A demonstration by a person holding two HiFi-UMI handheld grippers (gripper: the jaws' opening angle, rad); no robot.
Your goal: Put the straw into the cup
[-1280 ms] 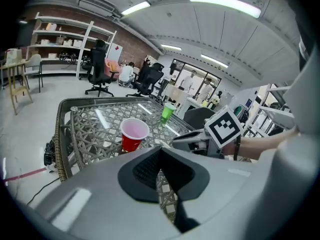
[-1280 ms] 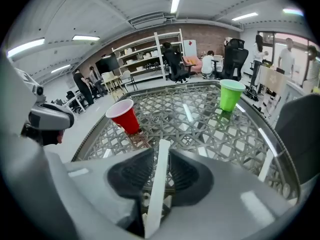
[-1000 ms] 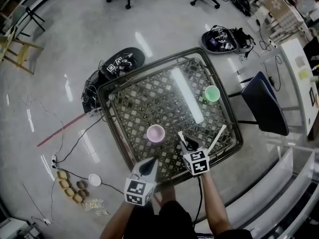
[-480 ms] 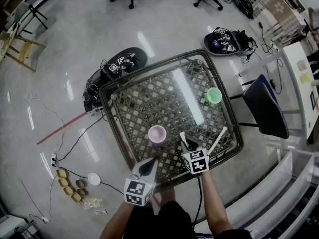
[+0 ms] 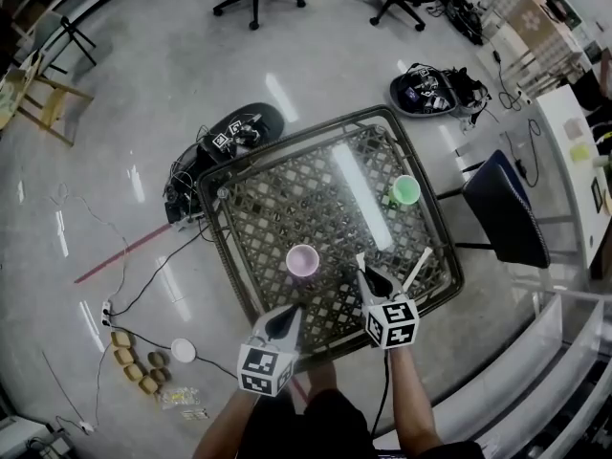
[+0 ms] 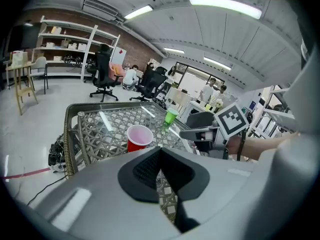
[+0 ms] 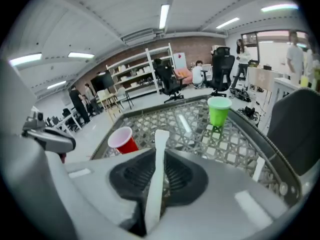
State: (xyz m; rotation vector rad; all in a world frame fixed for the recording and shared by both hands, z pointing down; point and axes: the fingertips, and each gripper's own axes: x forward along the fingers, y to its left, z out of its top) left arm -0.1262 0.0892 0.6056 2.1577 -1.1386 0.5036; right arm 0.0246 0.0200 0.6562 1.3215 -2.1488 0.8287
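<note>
Your straw is plain white. The nearer cup is red outside and pale pink within; the farther cup is bright green. The table shows a dark lattice weave, on a glossy pale grey floor.

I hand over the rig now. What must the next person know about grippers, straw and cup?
Right gripper: jaws closing on the white straw, held clear of the table.
Left gripper: shut, empty.
The red cup stands upright ahead of both, nothing in it; the green cup is farther right.
Done: straw gripped.
Left: bring it over the red cup, release.
</note>
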